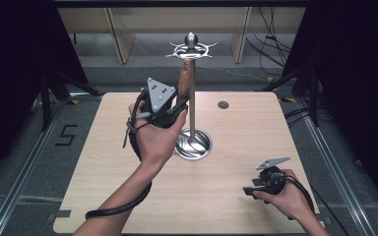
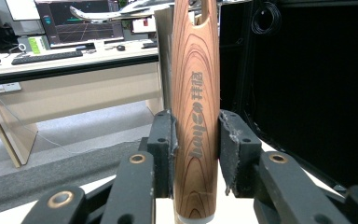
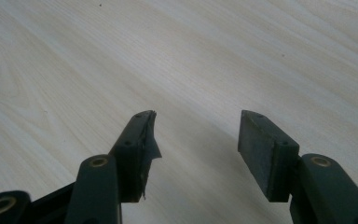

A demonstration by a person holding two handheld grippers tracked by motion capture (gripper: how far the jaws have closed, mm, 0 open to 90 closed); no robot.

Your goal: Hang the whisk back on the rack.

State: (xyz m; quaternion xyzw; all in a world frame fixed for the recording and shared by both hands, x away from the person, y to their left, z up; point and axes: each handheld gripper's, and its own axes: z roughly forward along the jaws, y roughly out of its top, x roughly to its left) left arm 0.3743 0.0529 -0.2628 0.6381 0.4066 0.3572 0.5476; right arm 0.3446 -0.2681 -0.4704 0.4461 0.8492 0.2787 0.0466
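Fingers [image 2: 168, 140] clamp wooden handle [image 2: 196, 107] (upright).

Grey floor [image 1: 24, 147], black curtains [image 1: 15, 44], wooden desk [image 2: 65, 84] behind.

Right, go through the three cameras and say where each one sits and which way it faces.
High view: above the person's side, looking forward and down on the pale wooden table; both forearms, left gripper and right gripper show.
Left gripper view: on the left gripper, facing across the room; its jaws clamp the brown wooden utensil handle.
Right gripper view: on the right gripper, facing down at bare tabletop; open jaws.
Shared: the handle appears in the high and left gripper views, beside the metal rack pole.
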